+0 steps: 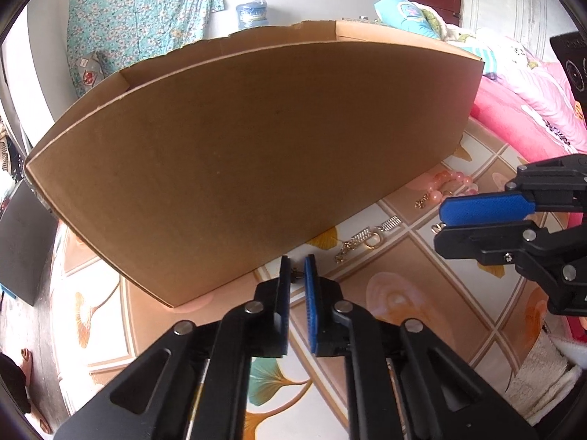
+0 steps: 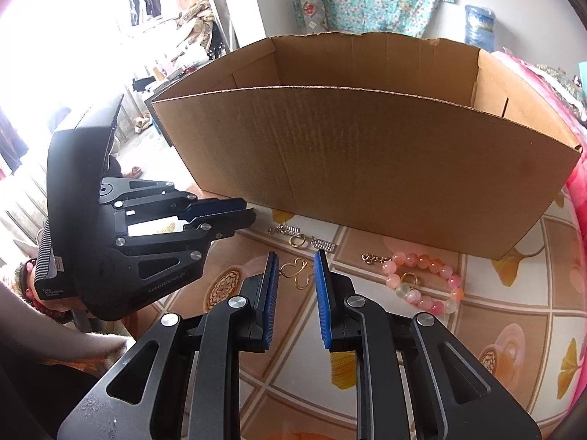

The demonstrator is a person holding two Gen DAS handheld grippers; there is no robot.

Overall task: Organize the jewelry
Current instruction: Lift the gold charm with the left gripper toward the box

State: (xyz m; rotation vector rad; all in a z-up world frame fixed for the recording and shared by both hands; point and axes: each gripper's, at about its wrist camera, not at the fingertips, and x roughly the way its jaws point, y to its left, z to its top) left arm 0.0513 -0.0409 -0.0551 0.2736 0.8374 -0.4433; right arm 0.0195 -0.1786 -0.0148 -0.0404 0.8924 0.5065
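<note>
Ginkgo leaves and tan squares pattern the cloth over the surface (image 2: pixel 513 330), and a floral sheet (image 1: pixel 139 18) hangs on the wall at the upper left of the left wrist view. We read the open cardboard box (image 2: pixel 367 165), which fills the middle of both views, as the place the pieces are bound for. It stands right behind the jewelry, so each piece needs only a short lift over its near wall.

We see the left tongs (image 1: pixel 295 273) at the bottom centre of their own view, tilted down at the foot of the box wall, with the pads drawn almost together. A small dark clasp-like piece (image 1: pixel 295 275) shows between the tips, but we cannot tell whether it is pinched or only lies beyond them. The right tongs (image 2: pixel 295 262) stand apart and grip nothing. They are aimed down at the loose pieces, probably to be ready for the next pick.

All the jewelry we can see lies on the cloth in front of the box, none of it visibly inside. A pink bead bracelet (image 2: pixel 389 267) sits at the right centre of the right wrist view, ringing a small gold ring (image 2: pixel 407 278). A gold looped wire piece (image 2: pixel 297 273) lies just past the right tips, and a short chain (image 1: pixel 345 251) lies near the box.
</note>
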